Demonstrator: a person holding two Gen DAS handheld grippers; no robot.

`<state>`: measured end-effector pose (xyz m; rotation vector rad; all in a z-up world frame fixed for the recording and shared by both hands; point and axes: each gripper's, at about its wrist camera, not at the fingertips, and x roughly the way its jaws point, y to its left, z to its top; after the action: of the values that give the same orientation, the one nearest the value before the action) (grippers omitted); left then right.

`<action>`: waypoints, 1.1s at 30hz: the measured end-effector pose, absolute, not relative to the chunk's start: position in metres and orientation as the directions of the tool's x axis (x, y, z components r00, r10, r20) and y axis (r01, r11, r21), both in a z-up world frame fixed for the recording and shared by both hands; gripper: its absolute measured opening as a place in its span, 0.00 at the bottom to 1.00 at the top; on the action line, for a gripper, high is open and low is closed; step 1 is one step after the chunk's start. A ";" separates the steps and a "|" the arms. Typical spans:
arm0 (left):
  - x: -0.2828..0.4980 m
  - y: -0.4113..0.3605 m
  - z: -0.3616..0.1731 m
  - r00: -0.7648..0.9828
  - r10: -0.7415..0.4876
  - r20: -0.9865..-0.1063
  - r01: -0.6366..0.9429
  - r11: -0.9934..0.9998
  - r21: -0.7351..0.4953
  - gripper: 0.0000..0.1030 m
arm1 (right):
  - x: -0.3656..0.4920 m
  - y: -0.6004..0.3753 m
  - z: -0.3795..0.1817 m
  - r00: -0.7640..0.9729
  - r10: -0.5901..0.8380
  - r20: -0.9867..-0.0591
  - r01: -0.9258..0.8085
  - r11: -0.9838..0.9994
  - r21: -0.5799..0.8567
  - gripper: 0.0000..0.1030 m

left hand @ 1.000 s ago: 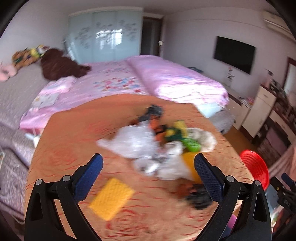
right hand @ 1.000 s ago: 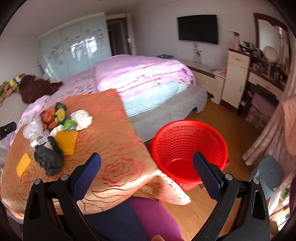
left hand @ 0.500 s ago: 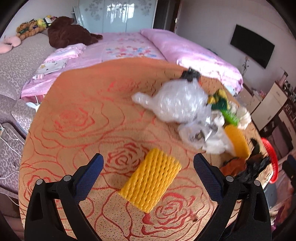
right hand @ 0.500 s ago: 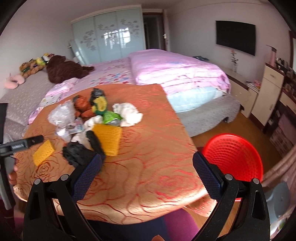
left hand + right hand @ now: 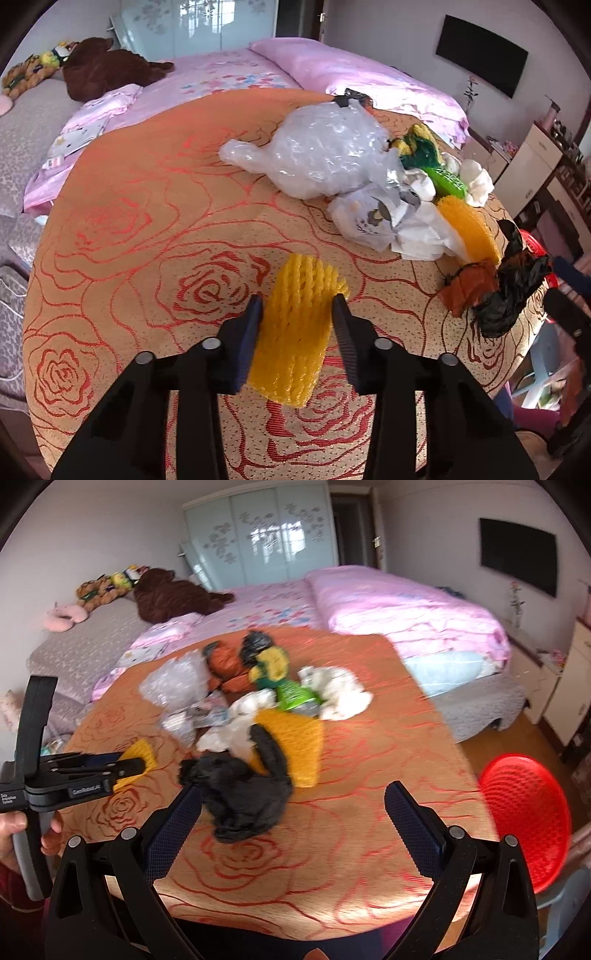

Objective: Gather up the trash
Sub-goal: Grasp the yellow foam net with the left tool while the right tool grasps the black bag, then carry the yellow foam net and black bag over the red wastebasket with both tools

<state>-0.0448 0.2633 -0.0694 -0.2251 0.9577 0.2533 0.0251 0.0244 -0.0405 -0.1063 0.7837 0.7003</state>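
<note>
1. Two yellow foam nets lie on the surface [image 5: 122, 206]: one net [image 5: 295, 325] sits between the left gripper [image 5: 297, 314] jaws, which are closed in against its sides.
2. One black bag [image 5: 240, 790] lies just ahead of the right gripper [image 5: 293, 812], whose jaws are wide apart and hold nothing.
3. One red basket [image 5: 528, 812] stands right of those jaws.

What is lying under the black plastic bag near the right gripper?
The black plastic bag partly overlaps a yellow foam net and white paper, resting on the orange tablecloth. Anything directly beneath it is hidden.
</note>
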 end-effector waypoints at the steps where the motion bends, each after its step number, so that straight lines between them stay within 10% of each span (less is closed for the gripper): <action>1: -0.045 0.263 -0.069 0.551 0.110 -0.827 -0.307 0.949 -0.078 0.32 | 0.025 0.030 -0.042 0.495 0.540 -0.681 -0.623 0.767 0.156 0.94; 7: -0.047 0.267 -0.064 0.559 0.106 -0.822 -0.319 0.943 -0.095 0.21 | 0.027 0.051 -0.052 0.477 0.553 -0.683 -0.657 0.741 0.140 0.92; 12: -0.048 0.272 -0.052 0.579 0.112 -0.808 -0.335 0.936 -0.111 0.21 | 0.032 0.060 -0.062 0.423 0.554 -0.717 -0.681 0.716 0.152 0.57; 18: -0.052 0.272 -0.036 0.608 0.131 -0.783 -0.353 0.928 -0.118 0.21 | 0.026 0.055 -0.052 0.419 0.585 -0.695 -0.696 0.698 0.168 0.38; 33: -0.056 0.239 0.001 0.714 0.152 -0.683 -0.301 0.948 -0.104 0.21 | 0.032 0.017 -0.003 0.512 0.620 -0.594 -0.657 0.728 0.193 0.37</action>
<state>-0.0560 0.2393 0.0013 -0.2150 0.7347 0.2530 0.0316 0.0174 -0.0029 -0.0595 0.6902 0.7686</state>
